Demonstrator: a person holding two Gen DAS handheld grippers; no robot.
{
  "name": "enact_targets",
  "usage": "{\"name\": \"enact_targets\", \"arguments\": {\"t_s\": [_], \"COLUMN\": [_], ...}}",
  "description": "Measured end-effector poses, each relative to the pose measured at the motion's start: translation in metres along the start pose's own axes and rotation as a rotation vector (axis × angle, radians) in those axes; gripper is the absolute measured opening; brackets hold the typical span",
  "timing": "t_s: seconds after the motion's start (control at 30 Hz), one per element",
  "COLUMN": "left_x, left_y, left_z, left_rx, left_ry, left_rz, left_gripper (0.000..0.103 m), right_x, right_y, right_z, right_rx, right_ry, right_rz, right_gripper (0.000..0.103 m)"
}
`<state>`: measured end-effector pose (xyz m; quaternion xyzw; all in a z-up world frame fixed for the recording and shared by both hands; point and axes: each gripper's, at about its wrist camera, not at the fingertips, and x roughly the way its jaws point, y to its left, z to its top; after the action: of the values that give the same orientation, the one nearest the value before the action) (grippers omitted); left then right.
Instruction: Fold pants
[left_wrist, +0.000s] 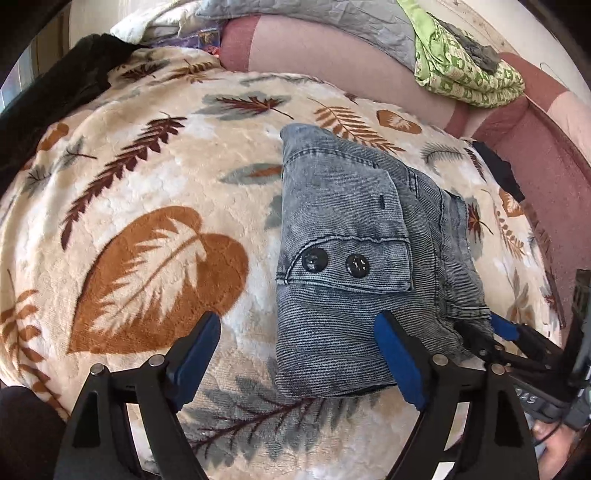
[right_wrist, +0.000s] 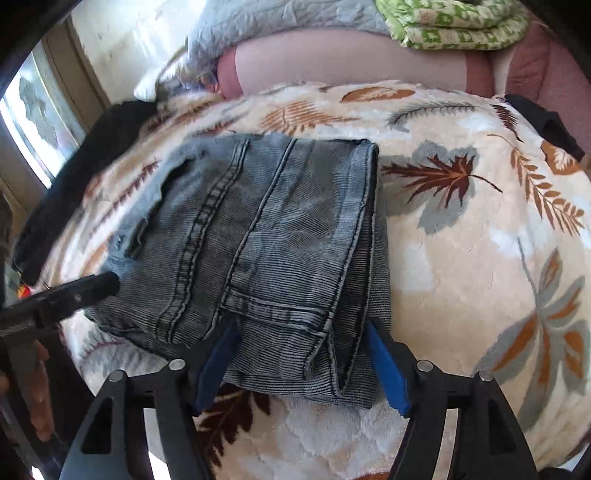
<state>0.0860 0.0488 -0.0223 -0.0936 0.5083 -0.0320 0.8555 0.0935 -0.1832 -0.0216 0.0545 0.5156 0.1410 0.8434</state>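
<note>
Grey denim pants (left_wrist: 354, 240) lie folded into a compact stack on the leaf-print blanket (left_wrist: 147, 184), so the fold looks about done. Your left gripper (left_wrist: 295, 354) stands wide open, holding nothing, one pad on the stack's near edge. Your right gripper (right_wrist: 303, 362) straddles the near corner, jaws apart, not pinching, probably letting go.

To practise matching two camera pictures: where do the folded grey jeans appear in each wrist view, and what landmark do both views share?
Left wrist view: the jeans lie right of centre, their near edge beside the right blue finger.
Right wrist view: the jeans lie centre-left, their near edge between the two blue fingers.
Shared landmark: the green patterned cloth at the top right of both.
</note>
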Motion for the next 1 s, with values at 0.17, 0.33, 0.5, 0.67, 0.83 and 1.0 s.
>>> {"name": "enact_targets", "arguments": {"t_s": [0.17, 0.33, 0.5, 0.67, 0.83, 1.0], "left_x": [-0.001, -0.003, -0.005, -0.005, -0.008, -0.007], "left_y": [0.000, 0.000, -0.003, -0.004, -0.006, -0.007], "left_z": [0.001, -0.001, -0.001, -0.002, -0.002, -0.004], "left_rx": [-0.008, -0.018, -0.011, -0.005, -0.003, 0.009], "left_ry": [-0.001, -0.008, -0.013, -0.016, -0.020, -0.026], "left_rz": [0.006, 0.015, 0.037, 0.046, 0.064, 0.069], "left_gripper": [0.087, 0.087, 0.087, 0.087, 0.087, 0.087], "right_x": [-0.005, -0.023, -0.042, 0.000, -0.010, -0.010], "right_y": [-0.009, -0.023, -0.024, -0.007, -0.006, -0.009], "right_z": [-0.004, -0.008, -0.004, -0.011, -0.008, -0.007], "right_rx": [0.039, 0.103, 0.111, 0.010, 0.023, 0.038], "right_ry": [-0.059, -0.153, -0.240, -0.034, -0.071, -0.061], "right_rz": [0.043, 0.056, 0.065, -0.020, -0.016, -0.002], "right_gripper": [0.074, 0.074, 0.074, 0.078, 0.081, 0.081]}}
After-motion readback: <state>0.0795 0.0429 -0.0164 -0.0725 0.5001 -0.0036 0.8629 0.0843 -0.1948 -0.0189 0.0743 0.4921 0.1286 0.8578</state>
